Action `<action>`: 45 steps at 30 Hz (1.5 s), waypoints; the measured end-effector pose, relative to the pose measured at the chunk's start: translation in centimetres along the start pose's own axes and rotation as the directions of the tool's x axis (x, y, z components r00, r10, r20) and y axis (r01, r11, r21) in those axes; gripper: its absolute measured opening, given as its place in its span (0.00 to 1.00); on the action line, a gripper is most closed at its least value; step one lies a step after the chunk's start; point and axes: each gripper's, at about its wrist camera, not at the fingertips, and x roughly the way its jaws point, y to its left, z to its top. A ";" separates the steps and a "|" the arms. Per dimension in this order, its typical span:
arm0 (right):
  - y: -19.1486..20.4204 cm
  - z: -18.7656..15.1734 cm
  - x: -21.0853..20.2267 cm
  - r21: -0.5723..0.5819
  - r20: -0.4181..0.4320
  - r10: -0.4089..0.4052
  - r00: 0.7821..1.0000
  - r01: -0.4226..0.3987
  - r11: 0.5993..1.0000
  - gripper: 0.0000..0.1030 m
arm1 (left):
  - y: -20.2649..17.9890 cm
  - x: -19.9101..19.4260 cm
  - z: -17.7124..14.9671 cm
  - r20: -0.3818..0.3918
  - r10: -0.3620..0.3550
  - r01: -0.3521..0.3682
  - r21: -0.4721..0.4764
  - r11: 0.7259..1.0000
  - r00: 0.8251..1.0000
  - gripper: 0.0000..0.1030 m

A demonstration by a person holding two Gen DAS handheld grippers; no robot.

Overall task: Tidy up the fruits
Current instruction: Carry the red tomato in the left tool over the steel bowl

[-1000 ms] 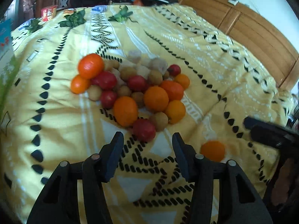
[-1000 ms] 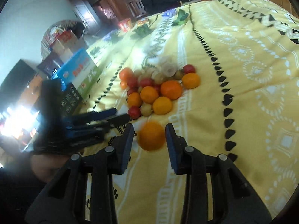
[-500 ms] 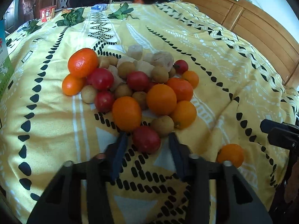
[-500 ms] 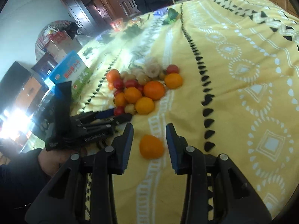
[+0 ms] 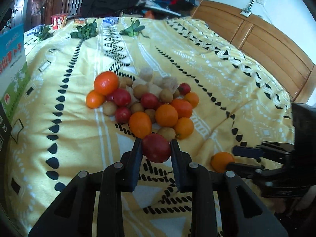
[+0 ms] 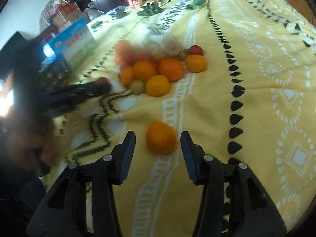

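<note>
Jaws clamp round red fruit (image 5: 156, 148), axis indistinct

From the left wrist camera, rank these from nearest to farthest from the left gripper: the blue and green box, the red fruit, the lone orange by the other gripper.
1. Red fruit, clamped in the left gripper.
2. Lone orange, lower right, apart from the pile.
3. Blue and green box, far left edge.
</note>
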 end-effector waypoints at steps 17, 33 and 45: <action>5.2 3.7 -5.5 -0.063 0.172 0.019 0.985 -0.008 0.998 0.36 | 3.2 -14.7 1.7 0.250 0.112 -0.099 -0.063 0.993 0.962 0.27; 32.2 13.1 -6.5 -0.438 0.157 0.444 0.882 -0.341 0.832 0.36 | 19.6 -38.3 -5.5 0.280 0.678 -0.529 -0.452 0.718 0.680 0.27; 44.6 11.8 -1.9 -0.535 -0.029 0.494 0.869 -0.431 0.727 0.36 | 27.7 -39.9 -11.7 0.070 0.764 -0.605 -0.566 0.559 0.641 0.27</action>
